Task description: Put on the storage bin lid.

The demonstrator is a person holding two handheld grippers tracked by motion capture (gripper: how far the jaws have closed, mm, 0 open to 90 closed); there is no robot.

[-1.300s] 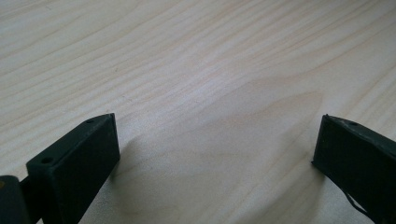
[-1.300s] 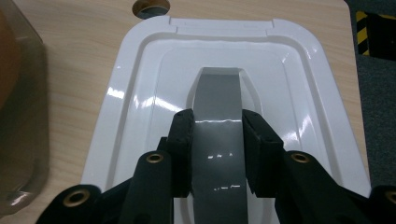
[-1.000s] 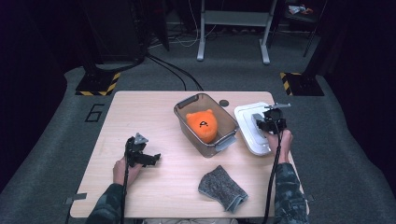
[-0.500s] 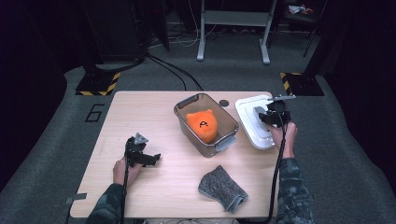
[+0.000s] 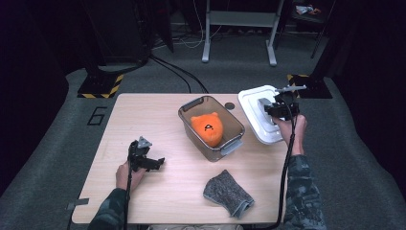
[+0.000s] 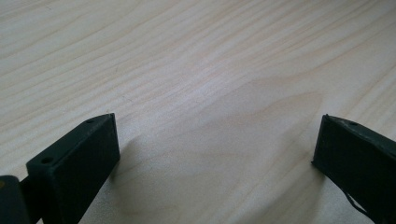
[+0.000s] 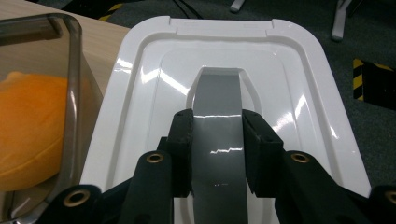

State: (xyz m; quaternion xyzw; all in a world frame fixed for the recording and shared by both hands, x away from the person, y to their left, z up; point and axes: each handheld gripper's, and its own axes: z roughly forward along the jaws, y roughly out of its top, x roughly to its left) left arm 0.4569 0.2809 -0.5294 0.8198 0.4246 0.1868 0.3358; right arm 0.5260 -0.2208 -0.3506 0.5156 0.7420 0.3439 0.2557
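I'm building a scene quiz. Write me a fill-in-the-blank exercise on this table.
1. The right gripper is shut on the grey handle of the white ____.
2. The plush in the bin is ____ in colour.
3. The left gripper is open over bare ____.
4. The grey cloth lies ____ the bin.

Missing words: lid; orange; table; outside

— What's carrying it all?
— A pale wooden surface (image 5: 158, 120), grain plain to see.
— And lying on it?
— A clear bin (image 5: 189, 129) near the middle, a grey knitted cloth (image 5: 228, 194) towards the near edge, a small dark disc (image 5: 230, 106) behind the bin.
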